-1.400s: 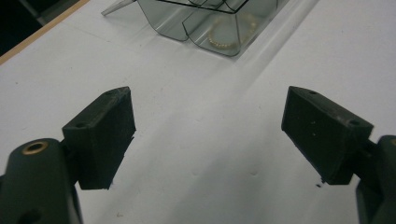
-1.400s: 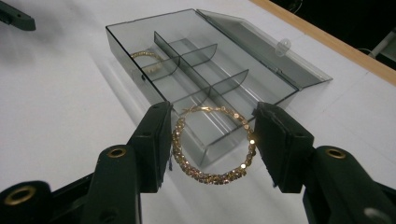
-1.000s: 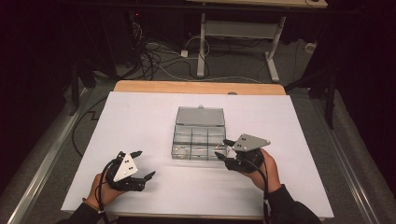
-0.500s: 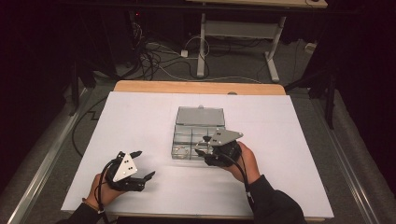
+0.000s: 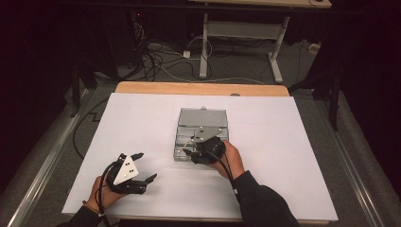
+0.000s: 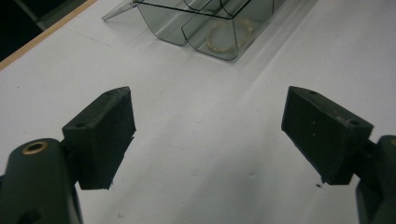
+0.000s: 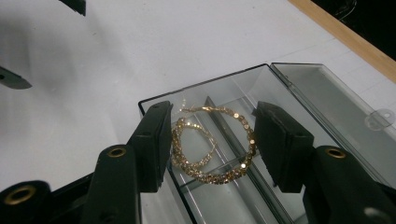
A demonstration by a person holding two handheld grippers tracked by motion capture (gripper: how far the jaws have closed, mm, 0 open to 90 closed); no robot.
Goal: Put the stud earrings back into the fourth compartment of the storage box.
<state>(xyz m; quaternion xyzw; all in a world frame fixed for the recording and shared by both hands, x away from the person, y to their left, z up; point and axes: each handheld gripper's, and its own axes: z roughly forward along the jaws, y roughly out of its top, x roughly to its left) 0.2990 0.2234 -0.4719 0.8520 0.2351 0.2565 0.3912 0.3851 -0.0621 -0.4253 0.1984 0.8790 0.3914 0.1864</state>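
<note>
**Right gripper poised over hoop earrings in open box**

Table (image 5: 142, 123): white sheet over a wooden top, whose far edge shows. Nothing on it but the box and the two grippers.

Box (image 5: 202, 118): clear, smoky plastic, divided into compartments, lid laid flat open on the far side. It sits near the table's middle. Judged light and hard-walled; likely to slide on the sheet if nudged sideways.

Left gripper (image 5: 140, 176): rests near the table's near left edge, well apart from the box. Its own view shows the jaws spread wide with bare sheet between them; nothing held.

Right gripper (image 7: 210, 140): over the near end of the box. Jaws stand partly apart, one on either side of the earrings (image 7: 212, 144). The pads do not press on them; whether the tips are already down inside the compartment cannot be told.

Earrings: two gold hoops, textured like chain or set stones, lying overlapped in a near corner compartment, the larger one crossing a divider. In the left gripper view they show through the box wall (image 6: 229, 39).

Handling judgement: the hoops are very light, thin and stiff but bendable under a hard squeeze; the beaded surface gives some grip. Being flat and overlapped, they may lift together or snag on the divider. Best hold is across the rim of one hoop where it rides highest, at the divider, with a gentle close.
</note>
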